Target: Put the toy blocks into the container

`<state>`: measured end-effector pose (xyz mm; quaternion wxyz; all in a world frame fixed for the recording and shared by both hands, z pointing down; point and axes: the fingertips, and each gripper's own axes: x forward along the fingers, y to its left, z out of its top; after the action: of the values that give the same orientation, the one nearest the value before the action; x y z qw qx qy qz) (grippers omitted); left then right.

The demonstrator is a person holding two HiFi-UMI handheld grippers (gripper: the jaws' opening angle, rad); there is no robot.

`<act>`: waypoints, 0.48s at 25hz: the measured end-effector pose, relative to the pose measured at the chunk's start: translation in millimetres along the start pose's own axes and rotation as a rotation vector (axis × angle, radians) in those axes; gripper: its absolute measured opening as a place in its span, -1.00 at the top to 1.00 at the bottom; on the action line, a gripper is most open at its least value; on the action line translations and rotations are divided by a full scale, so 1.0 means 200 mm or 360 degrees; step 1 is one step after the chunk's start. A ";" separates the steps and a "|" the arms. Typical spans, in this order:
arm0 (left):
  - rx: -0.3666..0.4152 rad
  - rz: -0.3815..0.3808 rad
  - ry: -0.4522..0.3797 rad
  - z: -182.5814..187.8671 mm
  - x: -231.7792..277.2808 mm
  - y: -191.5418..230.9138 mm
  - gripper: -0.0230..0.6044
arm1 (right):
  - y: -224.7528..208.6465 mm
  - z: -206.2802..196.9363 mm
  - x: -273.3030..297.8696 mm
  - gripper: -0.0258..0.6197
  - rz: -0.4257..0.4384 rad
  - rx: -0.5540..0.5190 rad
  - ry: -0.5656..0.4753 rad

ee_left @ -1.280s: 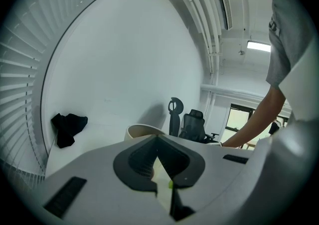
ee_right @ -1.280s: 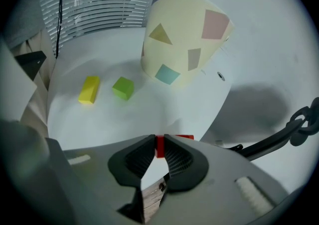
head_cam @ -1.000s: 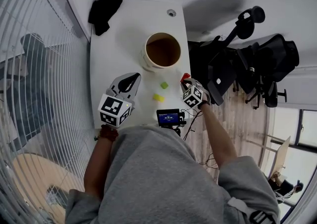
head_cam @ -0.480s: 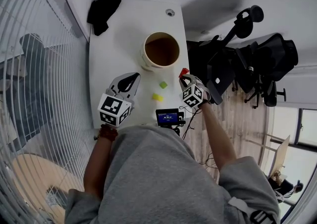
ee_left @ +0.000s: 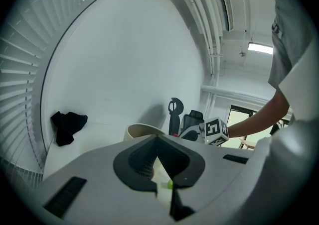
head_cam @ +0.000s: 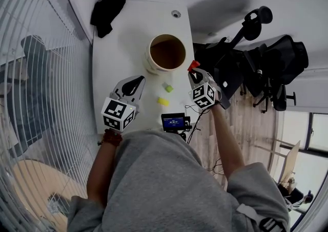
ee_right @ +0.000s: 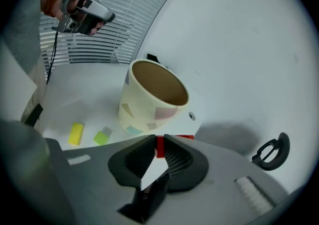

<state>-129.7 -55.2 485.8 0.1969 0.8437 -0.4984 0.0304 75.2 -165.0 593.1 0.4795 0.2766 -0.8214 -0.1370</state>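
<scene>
- On the white table (head_cam: 118, 46), toward its far half, the cream container (head_cam: 149, 57) stands upright with its mouth open. Its inside is dark, and I cannot tell whether anything lies in it.
- Right gripper (head_cam: 194, 70): the jaws are narrow and clamped on a red block (head_cam: 193, 65), which pokes out past the tips. The right gripper view shows the block (ee_right: 160, 146) pinched between the pads.
- The red block is held clear of the table, just beside the container's right rim and not over the opening.
- Green block (head_cam: 167, 88) and yellow block (head_cam: 163, 101): both lie loose on the table on the near side of the container, close to each other but apart.
- Left gripper (head_cam: 134, 81): the jaws are fully together with nothing between them. It sits low over the table's left part, well apart from the blocks.
- A green speck shows under the closed left jaws in the left gripper view, probably the green block beyond them.
- Black cloth (head_cam: 106, 11): bunched at the far left corner of the table.
</scene>
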 end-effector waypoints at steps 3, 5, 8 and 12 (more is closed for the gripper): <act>-0.0009 0.0000 0.0000 0.00 0.00 0.00 0.90 | -0.07 0.09 -0.04 0.72 -0.0056 -0.0022 -0.0059; 0.0002 -0.0002 0.0007 0.00 0.01 0.00 0.90 | -0.10 0.15 -0.06 0.72 -0.0089 -0.0045 -0.0099; 0.0000 -0.0007 0.0012 0.00 0.01 -0.01 0.90 | -0.13 0.25 -0.11 0.72 -0.0134 -0.0110 -0.0158; -0.0001 -0.0004 0.0017 0.00 0.00 -0.01 0.90 | -0.14 0.38 -0.15 0.72 -0.0167 -0.0173 -0.0235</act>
<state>-126.8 -54.7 485.6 0.1998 0.8441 -0.4964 0.0345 29.2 -173.2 519.8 0.4241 0.2820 -0.8303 -0.2262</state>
